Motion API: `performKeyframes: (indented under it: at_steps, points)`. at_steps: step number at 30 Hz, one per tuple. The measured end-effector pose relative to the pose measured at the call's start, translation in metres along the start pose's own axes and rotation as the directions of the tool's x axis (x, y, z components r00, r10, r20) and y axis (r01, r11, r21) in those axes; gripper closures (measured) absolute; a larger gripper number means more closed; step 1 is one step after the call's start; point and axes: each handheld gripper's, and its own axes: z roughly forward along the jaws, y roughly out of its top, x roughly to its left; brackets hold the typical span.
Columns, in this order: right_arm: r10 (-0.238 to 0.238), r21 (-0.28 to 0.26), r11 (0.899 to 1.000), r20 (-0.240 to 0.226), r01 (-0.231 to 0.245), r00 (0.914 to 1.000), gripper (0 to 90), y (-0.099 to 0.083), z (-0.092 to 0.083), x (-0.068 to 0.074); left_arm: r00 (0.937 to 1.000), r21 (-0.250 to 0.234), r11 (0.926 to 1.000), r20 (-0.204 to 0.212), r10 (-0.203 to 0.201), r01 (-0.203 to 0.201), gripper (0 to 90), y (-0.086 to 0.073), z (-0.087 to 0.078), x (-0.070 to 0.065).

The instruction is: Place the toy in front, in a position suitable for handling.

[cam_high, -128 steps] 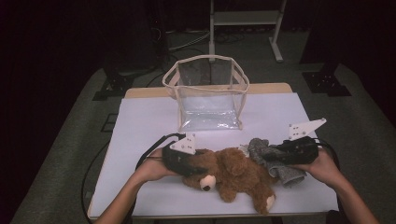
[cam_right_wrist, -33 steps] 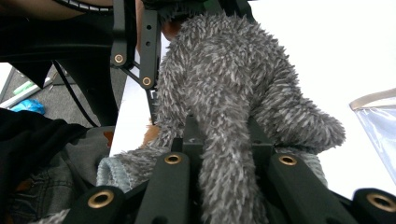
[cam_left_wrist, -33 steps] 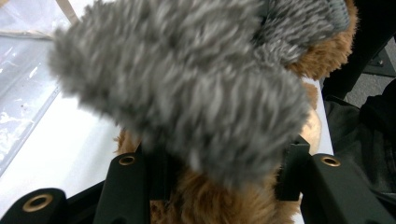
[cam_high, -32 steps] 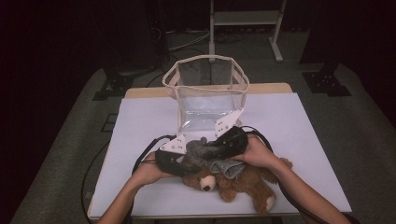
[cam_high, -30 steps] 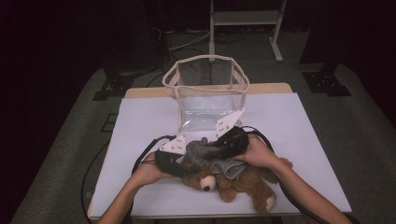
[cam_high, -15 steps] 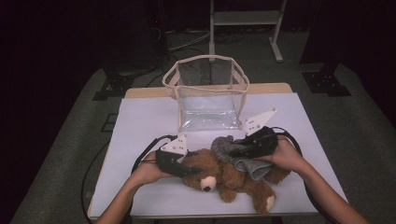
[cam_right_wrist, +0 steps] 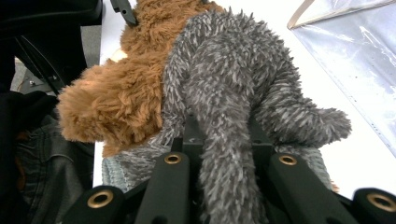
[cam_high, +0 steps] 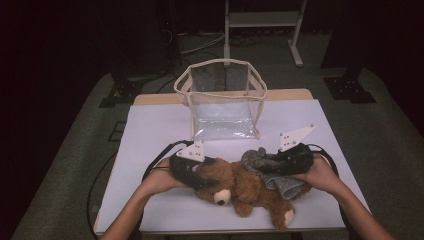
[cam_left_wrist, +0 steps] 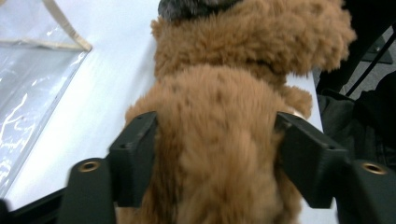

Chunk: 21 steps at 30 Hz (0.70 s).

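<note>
My left hand-held gripper (cam_high: pixel 200 176) lies at the head end of the brown teddy bear (cam_high: pixel 245 187), which rests on its side on the white surface (cam_high: pixel 160 130), near my edge. In the left gripper view its jaws have just been opening; they stand either side of the bear's plush body (cam_left_wrist: pixel 219 140), the fur filling the gap, and I cannot tell whether the pads press. My right hand-held gripper (cam_high: pixel 267 165) is clamped on a grey furry garment (cam_high: pixel 270 170), the fabric pinched between its jaws in the right gripper view (cam_right_wrist: pixel 229 116). The garment drapes over the bear's body. A clear plastic bag (cam_high: pixel 220 102) with beige trim stands upright and open beyond, apart from both.
</note>
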Motion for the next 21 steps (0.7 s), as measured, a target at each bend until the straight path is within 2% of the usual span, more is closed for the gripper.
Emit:
performKeyframes:
  at_steps: [9, 12, 14, 15, 16, 19, 21]
  points:
    - [-0.001, -0.015, 1.000, -0.010, 0.001, 0.9999, 75.3, -0.005, 0.001, 0.007, 0.9979, 0.045, 0.9980, 0.046, -0.047, 0.045, 13.0, 0.006, 0.022, 0.007]
    - [0.009, -0.021, 1.000, -0.015, -0.009, 0.9999, 75.3, -0.007, 0.001, 0.007, 0.9950, 0.088, 0.9934, 0.061, -0.079, 0.074, 9.1, 0.008, 0.033, 0.010]
    - [0.010, -0.022, 1.000, -0.016, -0.010, 0.9998, 75.3, -0.007, 0.001, 0.007, 0.9937, 0.090, 0.9925, 0.069, -0.089, 0.082, 8.4, 0.008, 0.035, 0.011]
    - [0.011, -0.026, 1.000, -0.015, -0.011, 0.9998, 75.3, -0.007, 0.001, 0.007, 0.9921, 0.098, 0.9916, 0.084, -0.093, 0.084, 11.3, 0.010, 0.037, 0.013]
    - [0.012, -0.027, 1.000, -0.014, -0.012, 0.9998, 75.3, -0.008, 0.001, 0.007, 0.9928, 0.102, 0.9925, 0.091, -0.077, 0.068, 16.3, 0.011, 0.036, 0.014]
    - [0.022, -0.036, 0.999, -0.013, -0.023, 0.9997, 75.2, -0.009, 0.001, 0.004, 0.9967, 0.113, 0.9934, 0.075, -0.029, 0.020, 41.3, 0.013, 0.032, 0.012]
    - [0.033, -0.046, 0.998, -0.014, -0.034, 0.9994, 75.1, -0.010, 0.000, 0.001, 0.9984, 0.113, 0.9935, 0.055, -0.013, 0.007, 50.0, 0.014, 0.030, 0.012]
